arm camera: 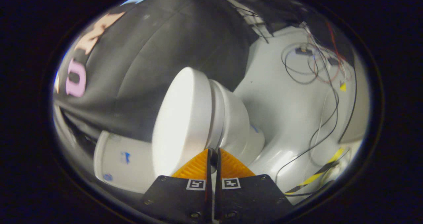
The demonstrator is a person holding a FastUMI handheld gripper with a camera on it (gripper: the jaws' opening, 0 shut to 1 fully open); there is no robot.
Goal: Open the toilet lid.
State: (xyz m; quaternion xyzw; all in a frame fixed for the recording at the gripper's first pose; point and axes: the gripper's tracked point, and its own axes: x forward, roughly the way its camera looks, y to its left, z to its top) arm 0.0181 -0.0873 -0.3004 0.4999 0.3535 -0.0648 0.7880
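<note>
The view is tilted, so the white toilet lies sideways in it. Its toilet lid (181, 118) is a smooth white oval resting close against the seat and bowl (234, 118). The cistern (122, 161) sits beyond the lid's hinge end. My gripper (213, 152) is at the lid's front rim. Its two fingers are drawn together with only a thin slit between them, one finger on the lid's top face and the other on the seat side. The rim's edge runs into that slit, so the fingers appear to pinch it.
The toilet stands on a pale floor (290, 111). Loose black and red cables (317, 68) lie on it beyond the bowl, and yellow-black tape (317, 172) runs near the fingers. The black booth cloth (158, 45) hangs behind the lid and cistern.
</note>
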